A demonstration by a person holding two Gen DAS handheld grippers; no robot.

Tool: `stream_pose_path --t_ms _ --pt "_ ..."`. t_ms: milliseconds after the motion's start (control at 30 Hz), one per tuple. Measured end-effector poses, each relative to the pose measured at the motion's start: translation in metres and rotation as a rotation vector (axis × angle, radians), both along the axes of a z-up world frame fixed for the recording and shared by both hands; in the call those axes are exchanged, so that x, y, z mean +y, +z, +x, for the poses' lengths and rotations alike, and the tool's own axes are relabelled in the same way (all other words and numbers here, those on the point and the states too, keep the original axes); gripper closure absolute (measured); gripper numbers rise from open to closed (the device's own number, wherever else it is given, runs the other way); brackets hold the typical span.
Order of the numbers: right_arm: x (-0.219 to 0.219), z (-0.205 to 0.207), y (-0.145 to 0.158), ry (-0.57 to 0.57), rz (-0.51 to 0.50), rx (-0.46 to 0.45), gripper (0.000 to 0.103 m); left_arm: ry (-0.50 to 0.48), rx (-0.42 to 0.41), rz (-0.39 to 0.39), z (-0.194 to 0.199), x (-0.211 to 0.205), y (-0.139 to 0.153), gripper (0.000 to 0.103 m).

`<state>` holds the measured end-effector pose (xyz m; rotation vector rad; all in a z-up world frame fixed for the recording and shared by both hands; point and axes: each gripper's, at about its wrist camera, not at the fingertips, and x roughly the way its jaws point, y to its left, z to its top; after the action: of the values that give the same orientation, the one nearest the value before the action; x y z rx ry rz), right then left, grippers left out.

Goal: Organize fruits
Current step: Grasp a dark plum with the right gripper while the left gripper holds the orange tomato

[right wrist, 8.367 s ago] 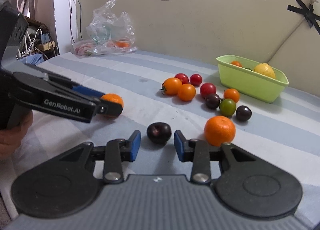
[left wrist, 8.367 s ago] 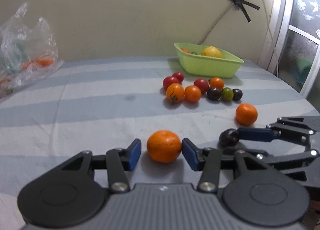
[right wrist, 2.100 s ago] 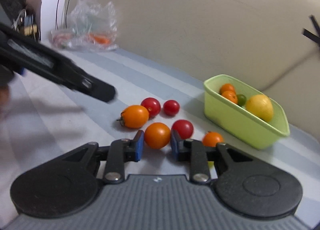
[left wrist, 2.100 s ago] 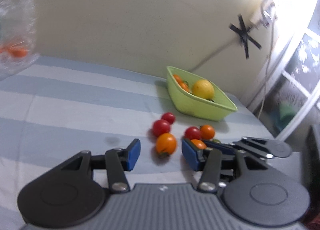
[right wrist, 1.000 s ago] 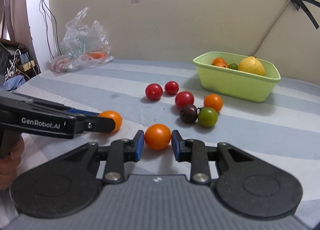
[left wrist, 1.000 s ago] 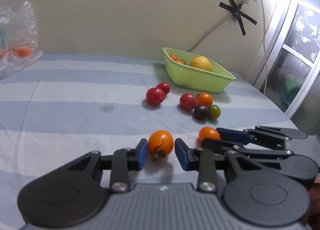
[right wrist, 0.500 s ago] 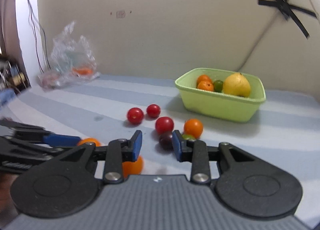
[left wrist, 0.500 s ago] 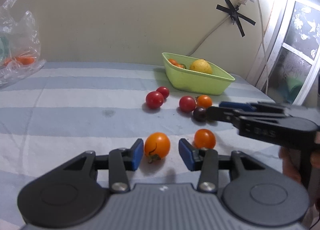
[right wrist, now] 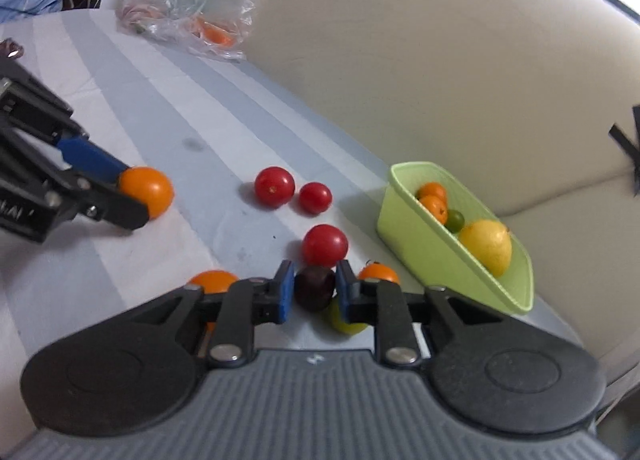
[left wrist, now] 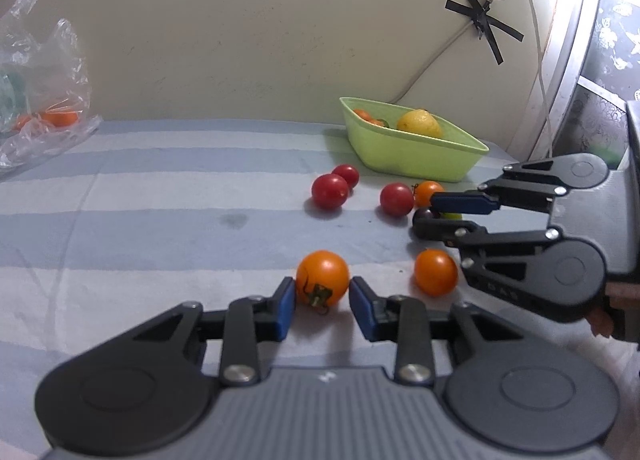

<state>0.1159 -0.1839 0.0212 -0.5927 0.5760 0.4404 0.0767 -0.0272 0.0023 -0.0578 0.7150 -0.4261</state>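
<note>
My left tool (left wrist: pixel 322 300) sits low on the striped worktop (left wrist: pixel 160 220), its pads spread around the orange tomato (left wrist: pixel 322 278), with a slight gap on the right. My right tool (right wrist: pixel 314 291) has closed its pads against the dark tomato (right wrist: pixel 315 287), down among the loose ones, near the green basket (right wrist: pixel 424 256).

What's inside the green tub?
The green tub holds a yellow lemon, two small oranges and a little green tomato. Its wall hides the bottom, so more may lie underneath.
</note>
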Motion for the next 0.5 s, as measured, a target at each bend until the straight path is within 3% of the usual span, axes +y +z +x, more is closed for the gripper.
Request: stream_pose_path --t_ms 267,500 --pt "-0.036 -0.043 0.016 -0.142 0.214 -0.019 0.08 -0.034 -0.021 -0.033 -0.012 0.009 0.009 0.073" --pt "-0.071 -0.064 0.006 -0.269 0.409 0.072 0.078 -0.028 -0.016 0.002 -0.007 0.004 0.004 0.071"
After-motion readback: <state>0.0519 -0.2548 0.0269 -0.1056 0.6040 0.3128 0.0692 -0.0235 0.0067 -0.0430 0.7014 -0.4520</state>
